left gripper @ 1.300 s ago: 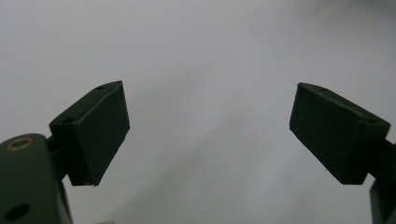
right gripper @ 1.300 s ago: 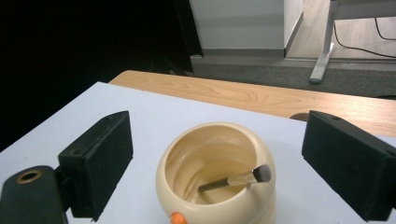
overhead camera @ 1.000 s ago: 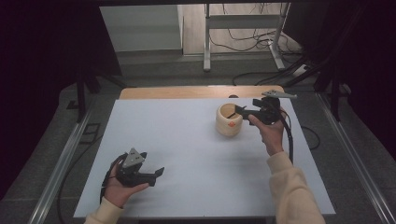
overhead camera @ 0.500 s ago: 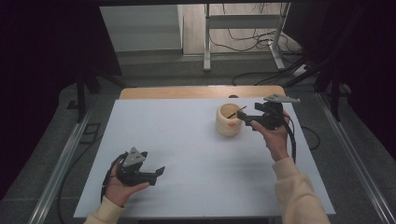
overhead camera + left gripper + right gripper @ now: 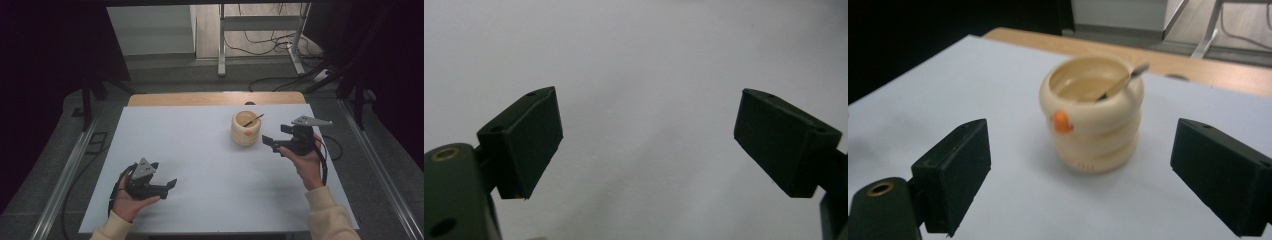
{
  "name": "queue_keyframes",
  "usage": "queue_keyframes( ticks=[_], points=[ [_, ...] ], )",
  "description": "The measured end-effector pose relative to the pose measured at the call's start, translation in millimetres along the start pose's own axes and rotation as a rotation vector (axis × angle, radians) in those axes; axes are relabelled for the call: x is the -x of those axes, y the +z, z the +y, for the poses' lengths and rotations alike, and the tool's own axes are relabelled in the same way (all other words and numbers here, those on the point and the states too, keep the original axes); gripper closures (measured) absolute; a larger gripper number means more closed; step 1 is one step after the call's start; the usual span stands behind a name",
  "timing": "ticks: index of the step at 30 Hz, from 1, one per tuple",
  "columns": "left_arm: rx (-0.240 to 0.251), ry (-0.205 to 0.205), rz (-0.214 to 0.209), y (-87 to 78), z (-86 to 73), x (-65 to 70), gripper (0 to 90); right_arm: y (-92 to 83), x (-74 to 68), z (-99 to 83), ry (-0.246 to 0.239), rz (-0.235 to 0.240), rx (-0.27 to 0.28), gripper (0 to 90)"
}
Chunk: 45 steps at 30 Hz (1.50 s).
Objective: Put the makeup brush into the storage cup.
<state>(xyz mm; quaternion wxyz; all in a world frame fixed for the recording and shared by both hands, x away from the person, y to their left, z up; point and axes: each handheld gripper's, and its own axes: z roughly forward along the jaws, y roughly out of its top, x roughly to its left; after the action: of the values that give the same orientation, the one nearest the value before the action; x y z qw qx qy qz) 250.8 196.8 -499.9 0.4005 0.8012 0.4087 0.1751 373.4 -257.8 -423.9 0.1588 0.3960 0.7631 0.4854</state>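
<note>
My right gripper (image 5: 272,142) has backed off from the cream cup (image 5: 245,129) since a second ago, when it hung at the rim; its jaws stand wide and empty, the cup upright on the white table (image 5: 200,150) just ahead, a thin stick (image 5: 254,120) leaning inside; I judge the drop finished; my left gripper (image 5: 167,184) rests spread open, well apart.

— What is seen around the work surface?

— A pale sheet (image 5: 200,150) is laid over a wooden table (image 5: 215,98), whose edge is left bare at the far side. Grey floor (image 5: 165,75) is seen beyond.

— And farther back?

— A white metal frame (image 5: 260,35) is stood on the floor, with cables (image 5: 260,45) trailed about it. Both sides are left in darkness.
</note>
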Motion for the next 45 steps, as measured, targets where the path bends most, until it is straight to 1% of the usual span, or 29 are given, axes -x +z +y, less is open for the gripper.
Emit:
queue_keyframes(
  ticks=[5,8,11,15,18,21,26,28,32,40,42,45],
  points=[
    [-0.001,-0.004,0.004,0.2,-0.4,-1.5,12.3,-5.4,-3.4,-21.2,-0.023,0.035,-0.054,10.1],
    [-0.005,-0.005,0.004,0.5,-0.9,-1.9,12.3,-9.0,-6.3,-32.8,-0.039,0.046,-0.088,10.3],
    [-0.005,-0.007,0.006,0.5,-1.2,-2.2,12.3,-13.0,-8.2,-43.8,-0.054,0.052,-0.105,10.4],
    [-0.008,-0.007,0.007,0.8,-1.4,-2.1,12.3,-17.3,-8.1,-55.1,-0.068,0.033,-0.122,10.6],
    [-0.009,-0.008,0.008,1.0,-1.7,-2.3,12.3,-20.2,-6.8,-63.9,-0.063,0.028,-0.125,10.9],
    [-0.01,-0.01,0.009,1.7,-2.2,-2.8,12.3,-22.8,-6.9,-73.7,-0.077,0.001,-0.143,11.1],
    [-0.016,-0.008,0.012,2.8,-2.9,-2.6,12.3,-30.2,-3.8,-88.1,-0.073,-0.026,-0.166,11.1],
    [-0.015,-0.008,0.013,2.8,-2.9,-2.0,12.3,-32.7,-1.0,-92.5,-0.059,-0.033,-0.17,11.1],
    [-0.016,-0.007,0.013,3.0,-2.9,-1.6,12.2,-34.3,4.2,-95.9,-0.04,-0.023,-0.167,11.7],
    [-0.02,-0.003,0.012,3.8,-3.1,-0.9,12.2,-34.3,2.5,-93.7,-0.056,0.005,-0.151,13.6],
    [-0.02,-0.002,0.013,3.5,-3.1,-0.8,12.2,-34.2,2.2,-93.5,-0.06,0.004,-0.152,13.5],
    [-0.018,-0.003,0.012,3.5,-3.0,-0.8,12.2,-34.0,2.0,-93.3,-0.067,-0.01,-0.156,13.4]
  ],
)
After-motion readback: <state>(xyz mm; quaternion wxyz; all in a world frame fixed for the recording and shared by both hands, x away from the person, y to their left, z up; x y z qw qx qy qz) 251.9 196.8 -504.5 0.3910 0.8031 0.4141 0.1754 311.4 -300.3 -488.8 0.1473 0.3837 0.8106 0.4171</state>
